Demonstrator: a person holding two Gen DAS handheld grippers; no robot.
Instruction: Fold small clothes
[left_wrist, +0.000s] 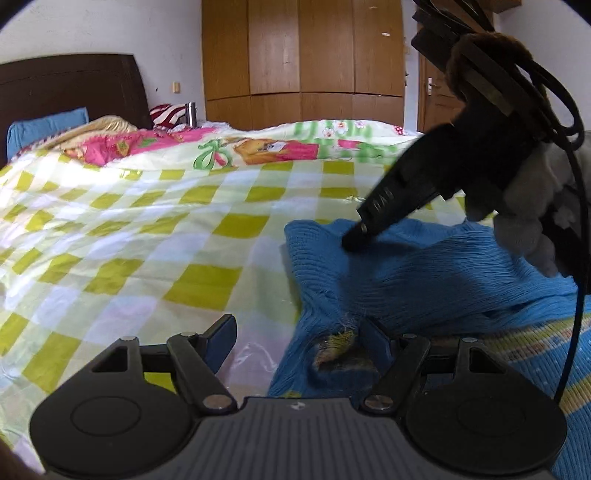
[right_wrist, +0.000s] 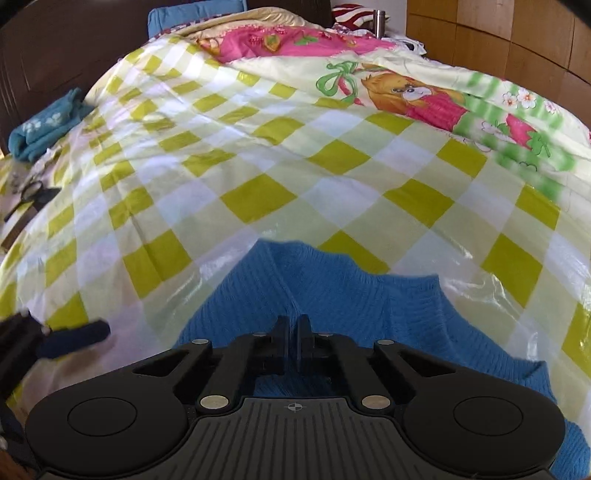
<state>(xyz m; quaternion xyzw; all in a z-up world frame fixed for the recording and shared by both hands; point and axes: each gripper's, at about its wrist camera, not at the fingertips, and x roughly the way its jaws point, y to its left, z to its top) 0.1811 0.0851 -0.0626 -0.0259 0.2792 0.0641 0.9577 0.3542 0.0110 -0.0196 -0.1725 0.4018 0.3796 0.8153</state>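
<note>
- Blue ribbed knit — the small sweater (right_wrist: 332, 291) lies on the bed, soft and limp, light, likely to sag; best taken at a hem or edge.
- Left of the sweater, the left gripper (left_wrist: 295, 338) stands released, one finger on bare quilt, the other at the knit's edge.
- On the sweater, the right gripper (right_wrist: 294, 328) is clenched, pinching a ridge of knit, it seems.
- Beyond the sweater — a glossy checked quilt (left_wrist: 147, 229), slippery-looking; further back a wooden wardrobe (left_wrist: 303, 55).
</note>
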